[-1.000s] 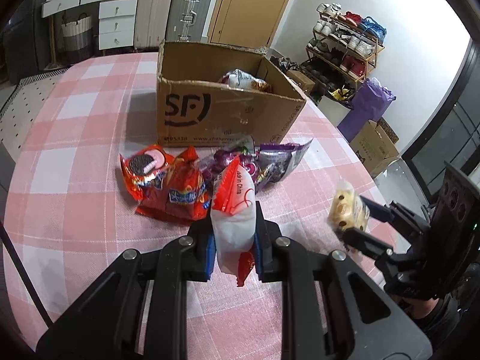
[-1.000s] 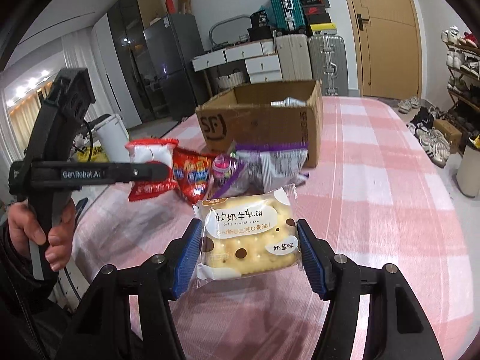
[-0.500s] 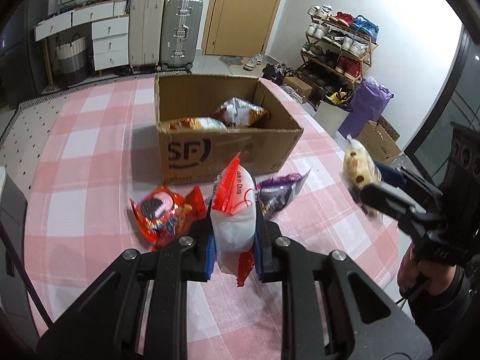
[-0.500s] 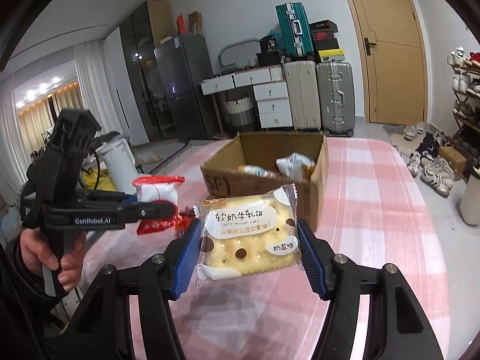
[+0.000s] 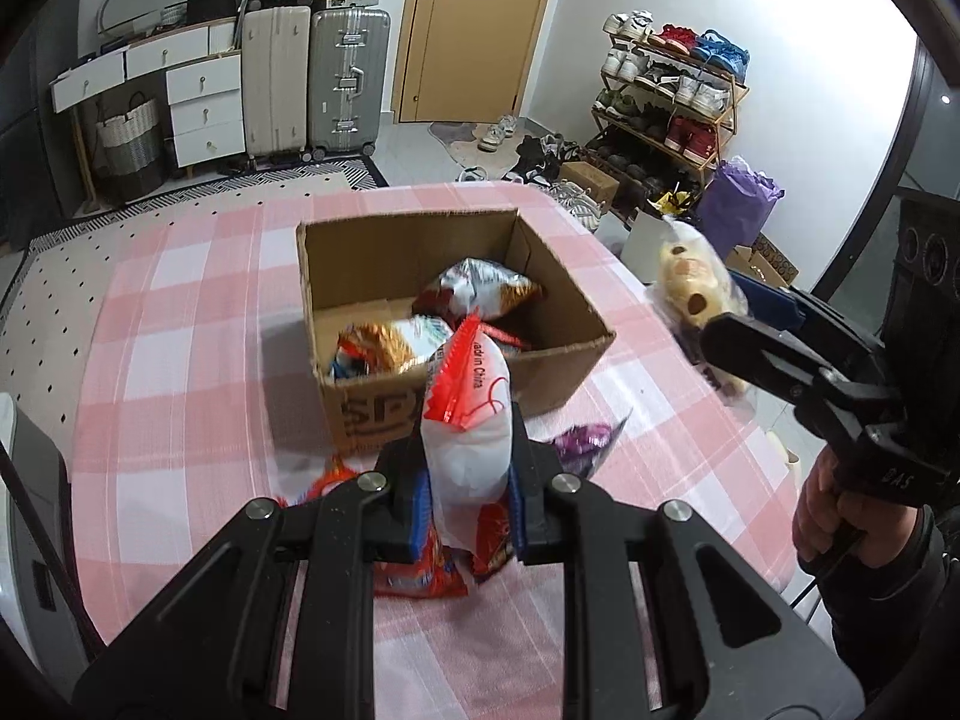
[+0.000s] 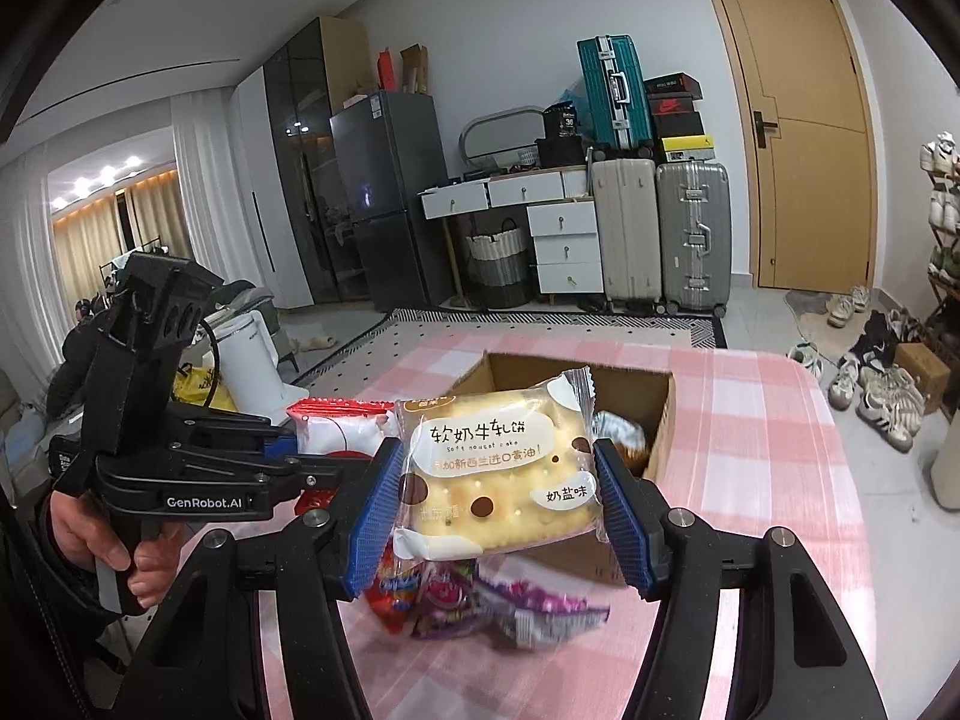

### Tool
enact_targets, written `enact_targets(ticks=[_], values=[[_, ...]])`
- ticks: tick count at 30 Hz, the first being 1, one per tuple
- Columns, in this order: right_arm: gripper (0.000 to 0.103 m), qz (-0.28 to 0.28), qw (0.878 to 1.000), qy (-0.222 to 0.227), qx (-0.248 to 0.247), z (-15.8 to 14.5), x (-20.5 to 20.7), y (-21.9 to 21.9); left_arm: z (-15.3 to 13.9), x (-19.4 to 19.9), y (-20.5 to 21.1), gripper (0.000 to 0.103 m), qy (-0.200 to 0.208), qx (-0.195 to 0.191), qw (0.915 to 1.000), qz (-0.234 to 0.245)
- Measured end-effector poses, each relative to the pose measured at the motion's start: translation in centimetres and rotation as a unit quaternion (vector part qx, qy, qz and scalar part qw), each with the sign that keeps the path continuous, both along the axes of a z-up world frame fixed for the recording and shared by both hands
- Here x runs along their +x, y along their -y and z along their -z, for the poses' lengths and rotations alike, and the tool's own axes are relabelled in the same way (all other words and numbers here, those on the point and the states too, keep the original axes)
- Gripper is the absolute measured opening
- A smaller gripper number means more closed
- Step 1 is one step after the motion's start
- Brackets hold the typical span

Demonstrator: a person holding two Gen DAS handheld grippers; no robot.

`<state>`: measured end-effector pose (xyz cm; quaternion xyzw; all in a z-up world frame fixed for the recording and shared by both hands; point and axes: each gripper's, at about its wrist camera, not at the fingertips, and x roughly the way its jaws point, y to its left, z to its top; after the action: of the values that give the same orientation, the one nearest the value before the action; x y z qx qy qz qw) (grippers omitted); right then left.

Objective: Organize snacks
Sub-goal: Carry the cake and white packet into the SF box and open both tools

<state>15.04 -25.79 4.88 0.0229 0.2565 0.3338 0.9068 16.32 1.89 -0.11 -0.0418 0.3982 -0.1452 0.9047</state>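
Glossy plastic cracker pkt (image 6: 501,474), matt cardboard box (image 5: 372,264), checked cloth (image 5: 180,372)

Left wrist cam sits high, looking down past its fingers into the cardboard box (image 5: 420,276) just ahead. Right wrist cam sits lower, facing more level across the room. Both share the box (image 6: 654,414).

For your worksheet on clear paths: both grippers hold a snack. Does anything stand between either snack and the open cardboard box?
Nothing visible does. The white-and-red packet in the left gripper and the nougat cracker pack in the right gripper hang in the air before the open-topped cardboard box.
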Motion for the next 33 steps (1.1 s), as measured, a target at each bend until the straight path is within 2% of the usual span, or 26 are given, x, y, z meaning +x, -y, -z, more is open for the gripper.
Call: enact_targets(ticks=[8, 15, 21, 26, 33], values=[[0.063, -0.015, 1.0, 0.008, -0.007, -1.6, 3.2, -1.0, -2.6, 3.1, -0.2, 0.017, 0.01, 0.011, 0.9999, 0.006], [0.063, -0.016, 1.0, 0.014, -0.007, -3.1, 5.8, -1.6, -4.6, 6.3, -1.0, 0.017, 0.007, -0.001, 1.0, 0.003], [0.063, -0.015, 1.0, 0.019, -0.007, -4.3, 7.6, -2.3, -5.9, 9.3, -0.5, 0.017, 0.004, 0.011, 0.9999, 0.008], [0.063, -0.017, 1.0, 0.013, -0.009, -4.4, 9.1, -3.0, -5.1, 11.8, -0.5, 0.017, -0.013, 0.007, 0.9998, 0.01], [0.063, -0.019, 0.999, -0.017, -0.019, -1.8, 12.2, -3.9, -1.8, 14.8, -0.2, 0.017, -0.042, 0.001, 0.9989, 0.019]])
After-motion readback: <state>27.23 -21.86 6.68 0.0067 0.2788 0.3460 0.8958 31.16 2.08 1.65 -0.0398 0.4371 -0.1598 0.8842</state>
